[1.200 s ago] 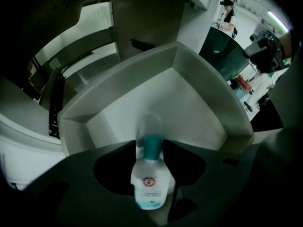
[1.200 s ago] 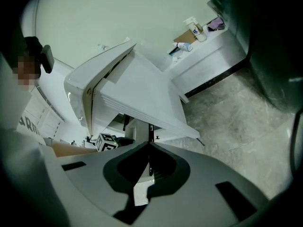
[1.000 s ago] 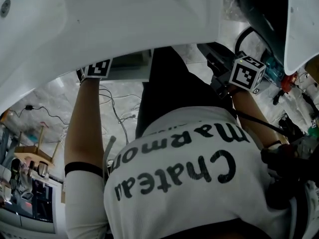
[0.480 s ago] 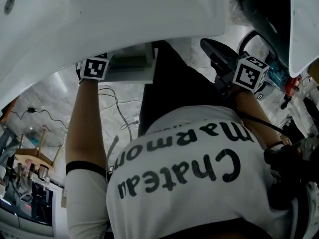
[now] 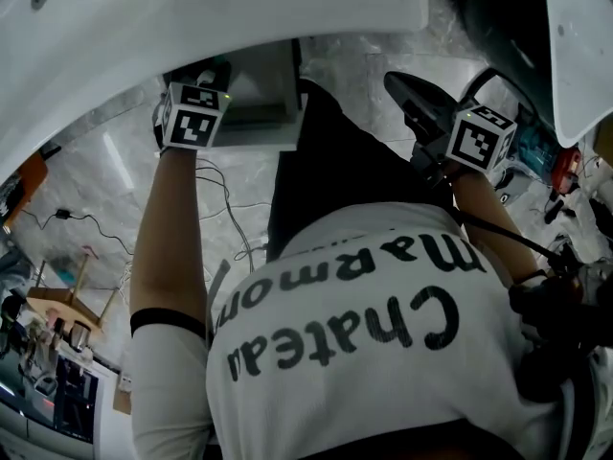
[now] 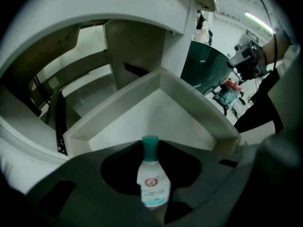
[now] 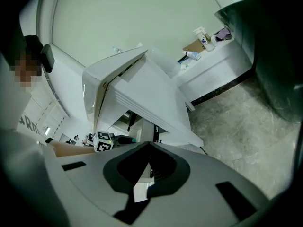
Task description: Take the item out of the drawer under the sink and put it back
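A small white bottle with a teal cap stands between the jaws of my left gripper, above the open white drawer. Those jaws have just been closing, and they now sit against the bottle's sides. In the head view the left gripper hangs over the drawer, just under the rim of the white sink. My right gripper is held off to the right, away from the drawer. Its jaws meet at the tip with nothing between them.
Loose cables lie on the marble floor below the drawer. A dark green tub stands to the right of the cabinet. A ledge with bottles runs along the far wall. The person's body fills the lower head view.
The left gripper's marker cube has come out from under the sink rim, and more of the drawer shows. The right gripper has hardly moved.
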Available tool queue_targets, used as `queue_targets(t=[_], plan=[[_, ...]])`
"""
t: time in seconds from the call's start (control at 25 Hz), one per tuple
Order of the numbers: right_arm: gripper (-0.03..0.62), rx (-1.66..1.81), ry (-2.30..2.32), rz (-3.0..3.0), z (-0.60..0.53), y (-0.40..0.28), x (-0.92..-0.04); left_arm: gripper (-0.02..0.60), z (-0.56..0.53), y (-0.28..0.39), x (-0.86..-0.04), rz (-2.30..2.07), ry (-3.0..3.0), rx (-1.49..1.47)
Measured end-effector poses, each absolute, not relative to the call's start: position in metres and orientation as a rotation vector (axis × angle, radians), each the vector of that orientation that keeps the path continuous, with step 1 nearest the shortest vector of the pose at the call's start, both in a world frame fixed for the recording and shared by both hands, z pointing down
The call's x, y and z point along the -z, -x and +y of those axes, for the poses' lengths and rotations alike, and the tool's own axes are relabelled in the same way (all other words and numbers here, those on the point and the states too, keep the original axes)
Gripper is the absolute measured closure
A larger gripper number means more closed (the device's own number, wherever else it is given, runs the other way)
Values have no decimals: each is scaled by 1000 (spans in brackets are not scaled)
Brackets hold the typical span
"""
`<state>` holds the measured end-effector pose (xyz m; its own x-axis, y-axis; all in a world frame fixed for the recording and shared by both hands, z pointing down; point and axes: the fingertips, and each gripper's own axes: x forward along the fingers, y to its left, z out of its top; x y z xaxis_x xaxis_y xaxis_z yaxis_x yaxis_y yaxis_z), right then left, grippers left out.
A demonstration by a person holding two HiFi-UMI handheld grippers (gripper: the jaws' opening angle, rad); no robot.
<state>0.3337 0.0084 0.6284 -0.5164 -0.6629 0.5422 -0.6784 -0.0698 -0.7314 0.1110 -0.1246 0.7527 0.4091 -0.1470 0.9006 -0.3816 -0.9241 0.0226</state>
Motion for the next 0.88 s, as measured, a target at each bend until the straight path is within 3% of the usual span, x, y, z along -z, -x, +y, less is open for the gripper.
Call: queue_targets(t=[0.88], plan=[[585, -1533, -1481, -2347, 23, -286, -553, 479, -79, -126, -601, -725, -2692, -1112]])
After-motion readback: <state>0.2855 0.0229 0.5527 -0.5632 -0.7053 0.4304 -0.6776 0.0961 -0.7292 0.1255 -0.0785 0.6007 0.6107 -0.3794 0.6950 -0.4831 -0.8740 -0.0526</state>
